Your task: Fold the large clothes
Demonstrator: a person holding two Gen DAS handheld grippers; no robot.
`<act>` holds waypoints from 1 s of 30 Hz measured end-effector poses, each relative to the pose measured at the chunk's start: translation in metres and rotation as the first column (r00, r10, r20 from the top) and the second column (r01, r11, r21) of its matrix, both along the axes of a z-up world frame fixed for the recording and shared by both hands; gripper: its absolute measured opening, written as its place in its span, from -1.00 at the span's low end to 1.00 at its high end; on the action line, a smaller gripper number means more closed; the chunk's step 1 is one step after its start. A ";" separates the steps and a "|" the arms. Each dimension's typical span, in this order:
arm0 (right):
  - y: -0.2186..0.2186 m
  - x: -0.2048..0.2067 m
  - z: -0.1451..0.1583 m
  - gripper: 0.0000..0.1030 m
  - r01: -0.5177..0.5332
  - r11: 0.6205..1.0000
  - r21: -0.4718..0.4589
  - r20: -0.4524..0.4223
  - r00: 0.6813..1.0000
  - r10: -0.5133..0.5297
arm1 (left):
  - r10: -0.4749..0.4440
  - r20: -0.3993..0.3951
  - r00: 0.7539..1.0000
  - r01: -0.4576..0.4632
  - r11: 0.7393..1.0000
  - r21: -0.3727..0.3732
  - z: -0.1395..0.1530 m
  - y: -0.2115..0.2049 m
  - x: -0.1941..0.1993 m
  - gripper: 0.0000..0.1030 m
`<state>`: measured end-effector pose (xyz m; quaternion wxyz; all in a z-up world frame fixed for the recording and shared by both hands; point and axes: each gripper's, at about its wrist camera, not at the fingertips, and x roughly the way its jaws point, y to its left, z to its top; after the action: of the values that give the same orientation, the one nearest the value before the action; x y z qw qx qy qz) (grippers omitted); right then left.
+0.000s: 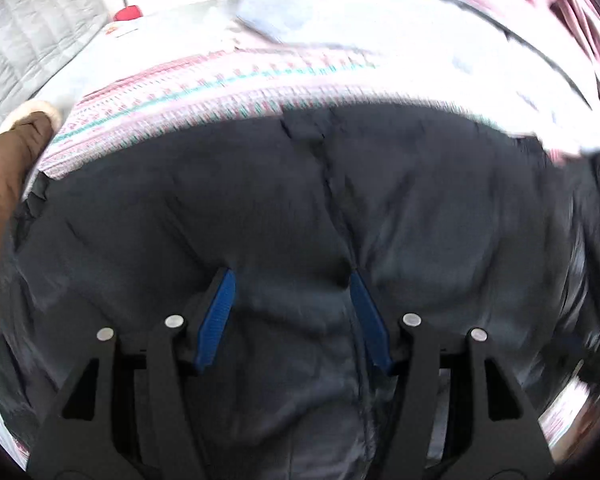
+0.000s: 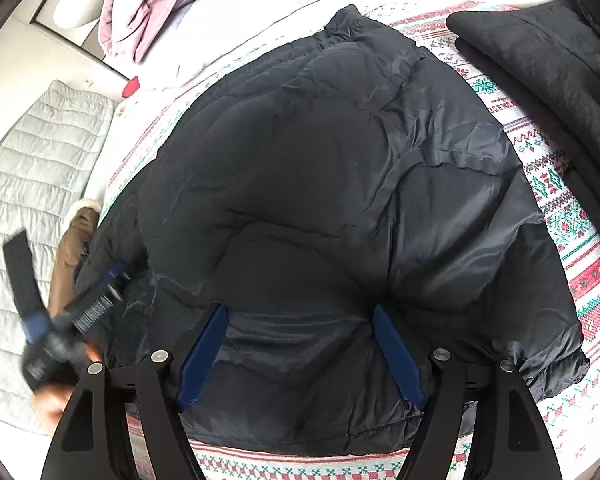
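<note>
Jacket (image 2: 320, 200), dark and puffy, lay spread on the patterned blanket (image 2: 588, 280) covering the bed, collar toward the far side, hem near. Quilted panels were creased and shiny. A sleeve cuff (image 2: 556, 372) rested at the near right on the blanket.

Right gripper (image 2: 300, 316) hovered over the near part of the jacket, jaws spread wide, nothing between the blue pads. Whether the tips touched the fabric could not be told.

Left gripper (image 1: 292, 280) was close above the jacket (image 1: 300, 200), jaws also spread, a fold of fabric bulging between them but not pinched. Left view was motion-blurred. In the right view the left gripper (image 2: 100, 284) appeared blurred at the jacket's left edge.

Second dark garment (image 2: 540, 52) lay folded at the far right on the blanket. Brown garment (image 1: 4, 184) with a pale fleecy edge sat just beside the jacket's left side. Pink cloth (image 2: 148, 4) lay heaped at the far left. Grey quilted pad (image 2: 32, 184) lay left of the bed. Small red object (image 2: 131, 86) sat near the far left corner.
</note>
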<state>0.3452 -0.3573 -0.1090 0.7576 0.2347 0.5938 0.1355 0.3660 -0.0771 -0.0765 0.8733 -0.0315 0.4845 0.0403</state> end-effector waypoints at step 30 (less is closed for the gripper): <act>0.007 0.007 0.001 0.56 0.016 0.999 0.034 -0.013 1.000 -0.016 | -0.105 -0.013 0.994 0.104 0.993 -0.062 0.019 -0.012 -0.054 0.20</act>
<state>0.3525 -0.3508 -0.1079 0.7509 0.2531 0.5941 0.1383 0.3122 -0.0886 -0.0575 0.8689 -0.0322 0.4935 -0.0201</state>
